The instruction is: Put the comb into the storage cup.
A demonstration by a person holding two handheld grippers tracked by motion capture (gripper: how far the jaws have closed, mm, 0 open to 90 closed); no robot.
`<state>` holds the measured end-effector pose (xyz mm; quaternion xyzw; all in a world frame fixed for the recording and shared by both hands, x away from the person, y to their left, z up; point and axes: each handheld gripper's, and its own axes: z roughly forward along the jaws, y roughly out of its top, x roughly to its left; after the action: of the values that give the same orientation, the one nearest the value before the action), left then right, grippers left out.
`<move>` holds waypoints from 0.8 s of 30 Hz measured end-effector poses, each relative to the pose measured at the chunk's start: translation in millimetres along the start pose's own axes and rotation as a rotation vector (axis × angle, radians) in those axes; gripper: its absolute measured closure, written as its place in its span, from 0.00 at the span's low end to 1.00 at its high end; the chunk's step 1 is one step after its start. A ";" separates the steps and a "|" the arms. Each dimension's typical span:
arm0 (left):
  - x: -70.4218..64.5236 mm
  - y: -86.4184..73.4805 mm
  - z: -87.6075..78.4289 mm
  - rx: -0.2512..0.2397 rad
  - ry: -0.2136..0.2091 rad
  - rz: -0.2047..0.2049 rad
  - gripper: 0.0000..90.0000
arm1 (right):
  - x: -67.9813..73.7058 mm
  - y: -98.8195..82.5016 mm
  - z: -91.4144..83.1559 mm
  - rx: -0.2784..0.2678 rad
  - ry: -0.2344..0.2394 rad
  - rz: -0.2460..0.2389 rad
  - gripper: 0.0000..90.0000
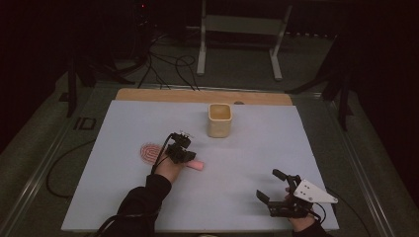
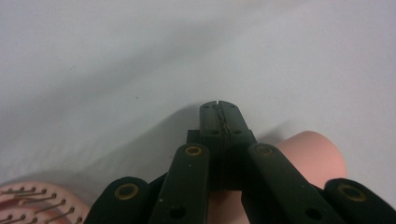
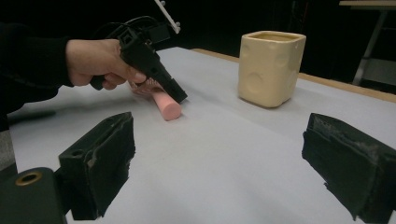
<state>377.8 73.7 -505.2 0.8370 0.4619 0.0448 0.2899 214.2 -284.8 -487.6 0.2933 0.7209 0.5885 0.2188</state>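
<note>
The left hand-held gripper (image 1: 184, 154) is being held with its jaws pressed together, nothing between them, lying over the pink handle of the hairbrush (image 1: 196, 165) on the worktop (image 1: 257, 163). The right hand-held gripper (image 1: 271, 186) is being kept spread and apart, probably waiting. A cream cup (image 1: 219, 120) is standing behind.

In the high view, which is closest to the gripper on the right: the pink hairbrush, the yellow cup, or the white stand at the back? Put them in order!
From the right gripper:
1. Pink hairbrush, on the mat to its left, under the left gripper; its handle end comes nearest.
2. Yellow cup, farther back, near the mat's far edge.
3. White stand, on the floor beyond the table.
</note>
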 end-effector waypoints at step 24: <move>-11.3 -33.8 -23.7 0.053 -0.036 0.071 1.00 | 0.2 0.1 0.5 0.003 -0.004 -0.001 0.10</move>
<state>338.0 88.9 -501.1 0.8609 0.4277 0.0279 0.2741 214.4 -284.3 -487.6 0.2943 0.7215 0.5868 0.2200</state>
